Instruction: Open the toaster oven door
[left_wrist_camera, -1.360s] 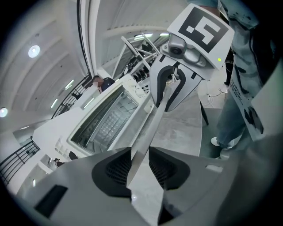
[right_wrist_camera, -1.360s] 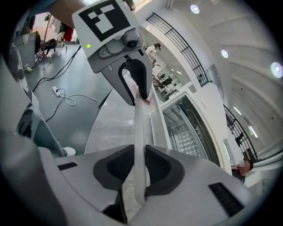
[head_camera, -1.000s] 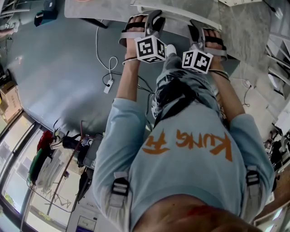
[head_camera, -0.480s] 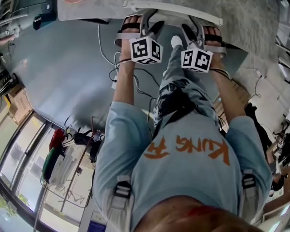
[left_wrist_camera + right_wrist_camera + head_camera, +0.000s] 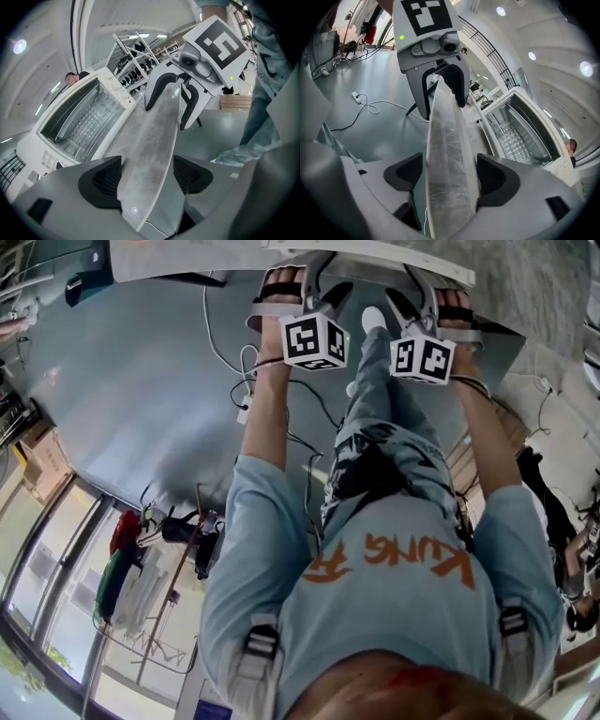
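A white toaster oven (image 5: 79,122) (image 5: 520,126) stands open, its wire rack showing inside. Its door (image 5: 150,140) (image 5: 447,159), a flat grey mottled panel, hangs lowered toward me. The free edge of the door runs between the jaws of both grippers. My left gripper (image 5: 147,176) (image 5: 323,287) straddles that edge, and its jaws have just been opening, so the pads stand off the panel. A little further along the same edge, my right gripper (image 5: 452,176) (image 5: 412,292) has also just been opening and is not pressing on it. Each gripper shows in the other's view.
A white cable with a power strip (image 5: 246,409) (image 5: 356,96) lies on the grey floor below. Cardboard boxes (image 5: 42,451) and bags and gear (image 5: 141,549) sit by the windows at the left. A person (image 5: 70,77) is behind the oven.
The jaws of both grippers have spread apart around the door's edge. Both hands have shifted slightly, and the door edge has moved with them.
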{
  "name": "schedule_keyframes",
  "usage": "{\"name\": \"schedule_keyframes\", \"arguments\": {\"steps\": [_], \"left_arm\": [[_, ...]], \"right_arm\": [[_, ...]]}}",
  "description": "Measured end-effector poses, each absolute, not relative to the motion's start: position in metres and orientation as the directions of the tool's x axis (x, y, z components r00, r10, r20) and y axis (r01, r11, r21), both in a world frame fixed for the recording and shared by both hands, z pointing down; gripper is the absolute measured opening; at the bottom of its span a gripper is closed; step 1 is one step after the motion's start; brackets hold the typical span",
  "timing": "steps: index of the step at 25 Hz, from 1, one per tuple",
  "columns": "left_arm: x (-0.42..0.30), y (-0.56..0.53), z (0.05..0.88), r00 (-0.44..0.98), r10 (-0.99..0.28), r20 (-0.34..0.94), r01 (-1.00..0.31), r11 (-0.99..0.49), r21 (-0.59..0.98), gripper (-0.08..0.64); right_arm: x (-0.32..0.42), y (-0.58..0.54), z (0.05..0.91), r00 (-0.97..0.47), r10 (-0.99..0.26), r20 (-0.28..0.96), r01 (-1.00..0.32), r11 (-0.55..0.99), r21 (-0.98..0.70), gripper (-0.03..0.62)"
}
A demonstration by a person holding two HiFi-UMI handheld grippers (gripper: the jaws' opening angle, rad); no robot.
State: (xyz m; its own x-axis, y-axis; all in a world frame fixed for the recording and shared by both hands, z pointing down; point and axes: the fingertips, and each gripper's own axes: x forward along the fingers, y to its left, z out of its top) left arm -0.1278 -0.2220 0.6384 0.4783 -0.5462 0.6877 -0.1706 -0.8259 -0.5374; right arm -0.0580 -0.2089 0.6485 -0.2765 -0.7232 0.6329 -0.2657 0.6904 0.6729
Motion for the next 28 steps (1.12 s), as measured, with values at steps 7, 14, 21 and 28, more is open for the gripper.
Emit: {"name": "schedule_keyframes", "arguments": {"steps": [7,14,21,28], "left_arm": [[-0.127,-0.222,0.660,0.465,-0.613,0.638,-0.213,-0.778,-0.592,0.330],[-0.128,-0.221,0.679,0.462,-0.644,0.610,-0.234,-0.752,-0.617,0.330],[-0.127,-0.223,0.689,0.431,-0.679,0.595,-0.203,-0.715,-0.669,0.330],[-0.129,-0.209,0.673,0.429,-0.662,0.614,-0.311,-0.747,-0.587,0.330]], "right_arm": [[-0.058,-0.209,0.670,-0.242,-0.774,0.586,-0.252,0.633,0.732,0.347],[-0.060,-0.209,0.688,-0.223,-0.796,0.562,-0.241,0.604,0.760,0.344],[-0.057,-0.210,0.697,-0.209,-0.808,0.551,-0.225,0.588,0.777,0.360],[-0.061,-0.194,0.665,-0.219,-0.814,0.538,-0.356,0.580,0.733,0.298]]}}
